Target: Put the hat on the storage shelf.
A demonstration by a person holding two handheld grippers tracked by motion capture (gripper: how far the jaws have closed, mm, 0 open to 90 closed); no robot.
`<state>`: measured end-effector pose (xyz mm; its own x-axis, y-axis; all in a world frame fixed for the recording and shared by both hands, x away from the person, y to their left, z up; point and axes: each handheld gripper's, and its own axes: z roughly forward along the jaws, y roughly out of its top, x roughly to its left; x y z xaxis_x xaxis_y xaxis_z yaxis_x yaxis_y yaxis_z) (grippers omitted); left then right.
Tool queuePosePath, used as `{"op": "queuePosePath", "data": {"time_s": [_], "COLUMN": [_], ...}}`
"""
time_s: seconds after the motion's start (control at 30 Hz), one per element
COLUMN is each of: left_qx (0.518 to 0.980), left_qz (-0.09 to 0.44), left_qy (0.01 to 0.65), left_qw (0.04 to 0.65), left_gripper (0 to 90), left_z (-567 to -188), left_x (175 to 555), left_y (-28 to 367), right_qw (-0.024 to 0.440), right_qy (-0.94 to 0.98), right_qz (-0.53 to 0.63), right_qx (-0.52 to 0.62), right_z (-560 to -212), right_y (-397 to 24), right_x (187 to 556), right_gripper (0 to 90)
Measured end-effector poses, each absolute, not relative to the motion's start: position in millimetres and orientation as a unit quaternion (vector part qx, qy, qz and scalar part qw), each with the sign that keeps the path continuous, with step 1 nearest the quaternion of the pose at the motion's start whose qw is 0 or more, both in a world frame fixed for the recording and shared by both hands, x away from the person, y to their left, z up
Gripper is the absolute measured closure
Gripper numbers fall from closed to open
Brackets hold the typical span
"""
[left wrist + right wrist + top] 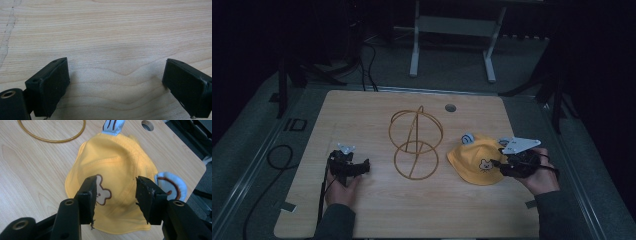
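A yellow child's hat (476, 159) with a bear patch and pale blue ears lies flat on the wooden table (362, 120), right of centre. My right gripper (506, 161) hovers at its right edge, open, and in the right gripper view the jaws straddle the hat's (117, 170) crown near the bear patch (101, 191) with the right gripper (115, 197) holding nothing. A gold wire stand (416, 142) of rings stands upright mid-table. My left gripper (357, 167) rests low at the left; its jaws spread wide over bare wood, the left gripper (116, 82) open.
A round cable hole (450, 107) sits in the table's far edge. Black cables (277, 160) lie on the grey floor left of the table. A white table frame (452, 35) stands behind. Bare wood stretches along the front edge between both hands.
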<state>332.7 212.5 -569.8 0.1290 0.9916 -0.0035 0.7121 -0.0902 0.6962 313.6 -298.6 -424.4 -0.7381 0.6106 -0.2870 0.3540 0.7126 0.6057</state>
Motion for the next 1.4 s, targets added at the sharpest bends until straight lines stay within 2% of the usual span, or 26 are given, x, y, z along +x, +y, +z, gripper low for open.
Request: {"op": "queuePosePath", "data": {"time_s": [0.3,0.83,1.4], "left_qx": [0.696,0.695,0.696], "left_qz": [0.246,0.247,0.247], "left_qy": [0.612,0.613,0.612], "left_qw": [0.282,0.283,0.283], "left_gripper": [7.1,7.1,7.2], "left_z": [-570,-570,-570], "left_x": [333,333,333], "left_y": [212,212,212], "right_qw": [0.238,0.226,0.216], "right_qy": [0.898,0.915,0.925], "right_qz": [0.258,0.214,0.174], "right_qx": [0.264,0.258,0.261], "right_z": [-419,-414,-416], "right_y": [-295,-279,-271], "right_x": [323,352,374], "right_gripper": [51.1,37.7,30.0]}}
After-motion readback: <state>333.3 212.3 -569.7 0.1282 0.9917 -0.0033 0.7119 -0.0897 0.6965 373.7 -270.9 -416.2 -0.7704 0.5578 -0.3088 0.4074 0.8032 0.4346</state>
